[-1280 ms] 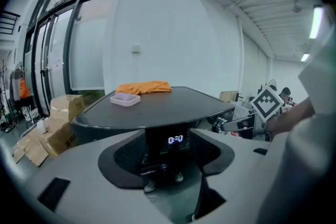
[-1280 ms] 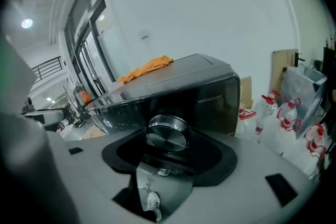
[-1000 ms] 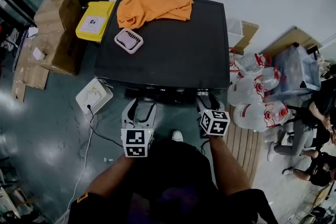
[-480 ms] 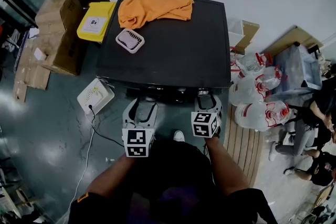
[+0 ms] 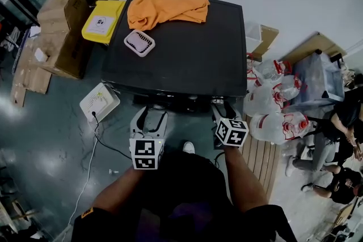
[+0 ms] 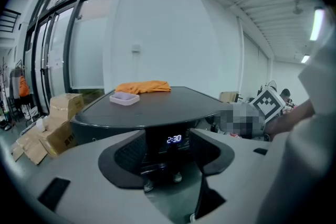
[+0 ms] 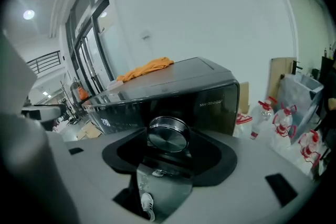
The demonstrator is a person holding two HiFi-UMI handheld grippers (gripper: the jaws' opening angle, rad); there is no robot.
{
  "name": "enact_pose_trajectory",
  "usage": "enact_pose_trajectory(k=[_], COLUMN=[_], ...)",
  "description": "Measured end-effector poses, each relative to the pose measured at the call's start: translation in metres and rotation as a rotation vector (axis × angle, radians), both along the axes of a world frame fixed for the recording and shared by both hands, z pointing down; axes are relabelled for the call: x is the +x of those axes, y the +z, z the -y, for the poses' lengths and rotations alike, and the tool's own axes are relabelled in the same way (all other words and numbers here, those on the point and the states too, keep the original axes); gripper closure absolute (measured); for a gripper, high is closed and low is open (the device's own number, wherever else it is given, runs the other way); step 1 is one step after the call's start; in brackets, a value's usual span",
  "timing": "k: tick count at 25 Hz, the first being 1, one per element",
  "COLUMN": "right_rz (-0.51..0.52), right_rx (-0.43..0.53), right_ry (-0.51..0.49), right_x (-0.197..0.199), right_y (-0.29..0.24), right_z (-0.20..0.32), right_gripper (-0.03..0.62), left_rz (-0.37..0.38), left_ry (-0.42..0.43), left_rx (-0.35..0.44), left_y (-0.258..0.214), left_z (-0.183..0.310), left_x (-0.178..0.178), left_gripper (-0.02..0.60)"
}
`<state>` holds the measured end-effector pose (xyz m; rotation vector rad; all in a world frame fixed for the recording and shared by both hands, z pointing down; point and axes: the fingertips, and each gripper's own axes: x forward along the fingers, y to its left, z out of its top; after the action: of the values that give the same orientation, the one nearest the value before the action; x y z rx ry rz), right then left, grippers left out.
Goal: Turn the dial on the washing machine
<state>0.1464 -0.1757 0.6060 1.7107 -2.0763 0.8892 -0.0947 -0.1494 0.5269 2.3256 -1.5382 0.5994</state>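
Grey left gripper [image 5: 152, 114] held short of the front of the washing machine [image 5: 187, 59], jaws spread, nothing gripped; straight ahead between them, the lit display [image 6: 174, 139] reading 2:30. Right gripper [image 5: 224, 106] up against the same front, at its right end, jaws wide around the round metal dial [image 7: 168, 134]; appears to press the rim with both pads, though contact hard to confirm. Low to the left on the floor, white box [image 5: 100, 101] with a cable. To the right, clear jugs [image 5: 272, 122] with red caps. Farther, on the machine's dark lid, small pink tray [image 5: 139, 43] toward the left edge, then orange cloth [image 5: 166, 6] bunched at the back. Beside the machine's left rear, yellow bin [image 5: 102, 22] and cardboard boxes [image 5: 61, 25].
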Motion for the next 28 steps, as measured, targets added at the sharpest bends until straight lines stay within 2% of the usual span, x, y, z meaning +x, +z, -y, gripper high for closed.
enact_pose_trajectory(k=[2,8,12,14,16,21,23,25,28], right_rz=[-0.048,-0.467,-0.572,-0.562,-0.506,-0.193,-0.097,-0.056,-0.048], right_rx=[-0.002,0.044,0.053,0.040,0.033,0.019,0.011,0.004,0.000], right_ry=[-0.002,-0.103,-0.119,-0.112,-0.094,-0.019,-0.004,0.002,0.002], right_x=[0.000,-0.013,-0.016,-0.015,-0.014,-0.004,-0.002,-0.001,-0.001], right_y=[0.001,-0.003,-0.005,-0.005,-0.005,0.000,0.001,0.001,0.001], right_z=[-0.001,-0.005,0.000,0.002,0.003,0.002,0.002,0.003,0.002], right_gripper=[0.330,0.310,0.312,0.324,0.327,0.329,0.329,0.329,0.327], left_rz=[0.001,0.012,0.017,0.019,0.017,0.011,0.010,0.009,0.010], left_ry=[-0.004,-0.005,-0.003,-0.005,-0.007,-0.004,0.001,0.004,0.007], left_rx=[-0.005,-0.008,-0.004,-0.004,-0.008,-0.007,-0.006,-0.013,-0.011], left_y=[0.001,0.004,0.002,0.002,0.002,0.003,0.004,0.005,0.005], left_z=[0.000,0.000,0.000,0.001,0.001,0.002,0.001,0.001,0.002], left_x=[0.000,-0.001,-0.001,-0.001,-0.002,-0.001,0.001,0.002,0.004], left_gripper=[0.319,0.319,0.319,0.319,0.319,0.319,0.319,0.319,0.319])
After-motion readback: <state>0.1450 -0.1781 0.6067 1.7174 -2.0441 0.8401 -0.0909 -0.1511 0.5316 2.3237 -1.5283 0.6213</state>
